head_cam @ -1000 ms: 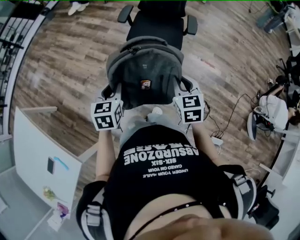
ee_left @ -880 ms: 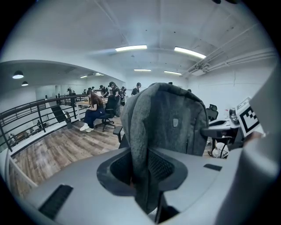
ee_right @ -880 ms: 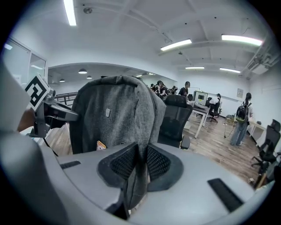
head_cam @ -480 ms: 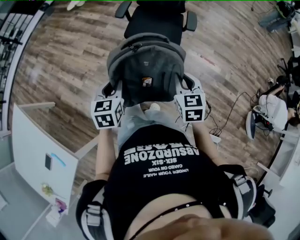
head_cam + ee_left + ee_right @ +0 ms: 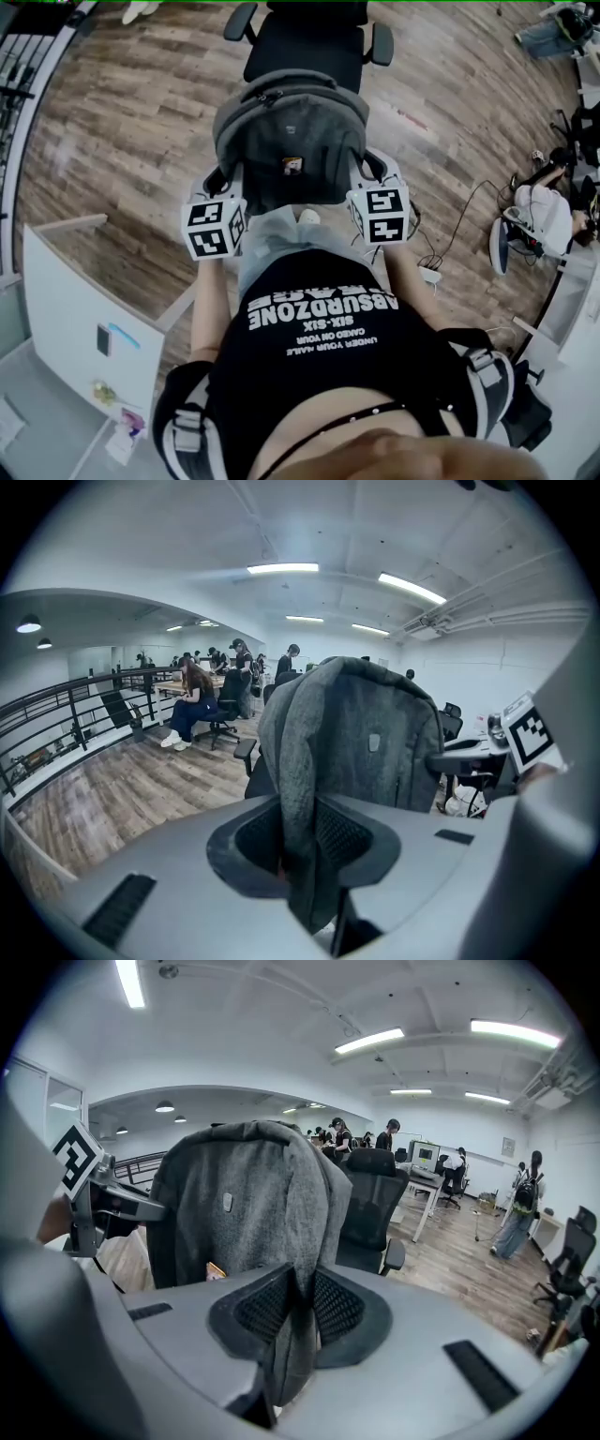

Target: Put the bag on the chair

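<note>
While both forearms reach forward side by side, the left gripper (image 5: 223, 183) and the right gripper (image 5: 371, 169) point forward and down at either flank of a grey bag (image 5: 291, 141). Each pair of jaws is clamped on a fold of the bag's side, one on each edge. The bag hangs between them above the wooden floor (image 5: 131, 122), right before the black chair (image 5: 309, 47), its far end overlapping the seat's front from overhead; contact with the seat cannot be made out.
</note>
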A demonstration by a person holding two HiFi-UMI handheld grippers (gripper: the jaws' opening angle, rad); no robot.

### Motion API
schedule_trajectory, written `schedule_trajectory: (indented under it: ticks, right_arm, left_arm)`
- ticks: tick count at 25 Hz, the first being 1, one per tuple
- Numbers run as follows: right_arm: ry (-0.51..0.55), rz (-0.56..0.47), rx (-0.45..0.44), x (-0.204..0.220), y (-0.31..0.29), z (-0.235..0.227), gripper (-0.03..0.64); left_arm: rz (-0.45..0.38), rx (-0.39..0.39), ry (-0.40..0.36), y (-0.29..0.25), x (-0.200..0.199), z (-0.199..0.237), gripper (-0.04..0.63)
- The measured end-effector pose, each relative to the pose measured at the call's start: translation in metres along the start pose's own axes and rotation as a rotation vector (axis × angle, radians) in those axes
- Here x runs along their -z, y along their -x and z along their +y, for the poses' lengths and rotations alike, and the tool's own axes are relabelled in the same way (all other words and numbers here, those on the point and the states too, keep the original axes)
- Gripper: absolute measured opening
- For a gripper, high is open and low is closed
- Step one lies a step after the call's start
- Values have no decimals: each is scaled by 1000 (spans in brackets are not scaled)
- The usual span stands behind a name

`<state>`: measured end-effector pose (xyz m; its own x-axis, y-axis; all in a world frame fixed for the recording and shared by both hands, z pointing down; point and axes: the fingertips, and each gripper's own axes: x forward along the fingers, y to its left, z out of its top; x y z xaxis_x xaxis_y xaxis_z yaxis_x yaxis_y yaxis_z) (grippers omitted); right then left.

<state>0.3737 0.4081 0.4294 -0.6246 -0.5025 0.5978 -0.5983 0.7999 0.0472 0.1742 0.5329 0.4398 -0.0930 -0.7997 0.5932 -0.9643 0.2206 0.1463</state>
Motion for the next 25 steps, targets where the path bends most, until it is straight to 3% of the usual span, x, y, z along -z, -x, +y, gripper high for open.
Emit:
schedule_trajectory:
  ticks: [8,17,25]
  right_arm:
    - [-34,44,43,-35,-61,-8,62]
    - [-71,78,110,-87,-128,-22,63]
    - [-114,105,173,-111,-174,-21,63]
  left_arm:
    - [25,81,-6,-59,-38,43,86]
    - [45,171,-57,-130,-100,92,86]
    - [64,232,-92,-175,-130,130,86]
